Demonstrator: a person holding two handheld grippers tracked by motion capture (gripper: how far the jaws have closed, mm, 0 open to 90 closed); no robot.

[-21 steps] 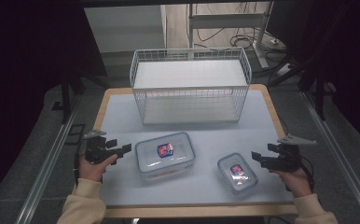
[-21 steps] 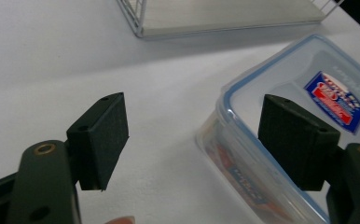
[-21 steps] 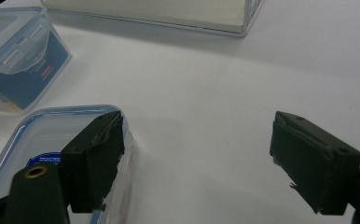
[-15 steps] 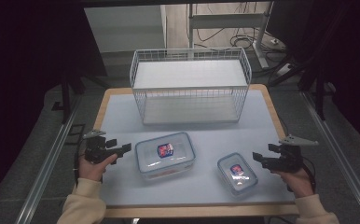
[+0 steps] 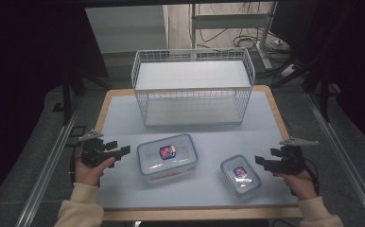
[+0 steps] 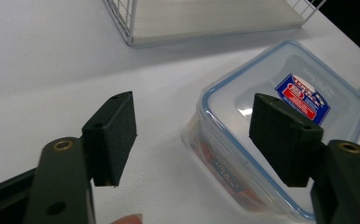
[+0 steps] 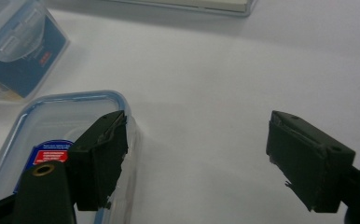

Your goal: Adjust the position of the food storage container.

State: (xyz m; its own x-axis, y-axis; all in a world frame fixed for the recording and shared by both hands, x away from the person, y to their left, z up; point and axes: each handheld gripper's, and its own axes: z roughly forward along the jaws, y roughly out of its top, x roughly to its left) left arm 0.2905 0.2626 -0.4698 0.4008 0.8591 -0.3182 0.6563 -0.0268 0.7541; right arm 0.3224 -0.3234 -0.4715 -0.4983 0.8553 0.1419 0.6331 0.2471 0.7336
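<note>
A large clear box with a blue-rimmed lid and a red-and-blue label (image 5: pixel 167 155) lies at the middle of the table. A smaller box of the same kind (image 5: pixel 240 175) lies to its right, nearer the front edge. My left gripper (image 5: pixel 122 151) hovers just left of the large box with its jaws open. In the left gripper view (image 6: pixel 192 100) the large box (image 6: pixel 243 112) lies under the right jaw, with bare table between the jaws. My right gripper (image 5: pixel 259 161) is open just right of the small box. In the right gripper view (image 7: pixel 197 116) the small box (image 7: pixel 52 126) sits behind the left jaw.
A white wire basket (image 5: pixel 193 87) stands at the back middle of the pale table (image 5: pixel 124 118), holding nothing; its base edge (image 6: pixel 206 28) shows ahead of the left gripper. The large box (image 7: pixel 15 51) lies beyond the small one. Metal rails run along both table sides.
</note>
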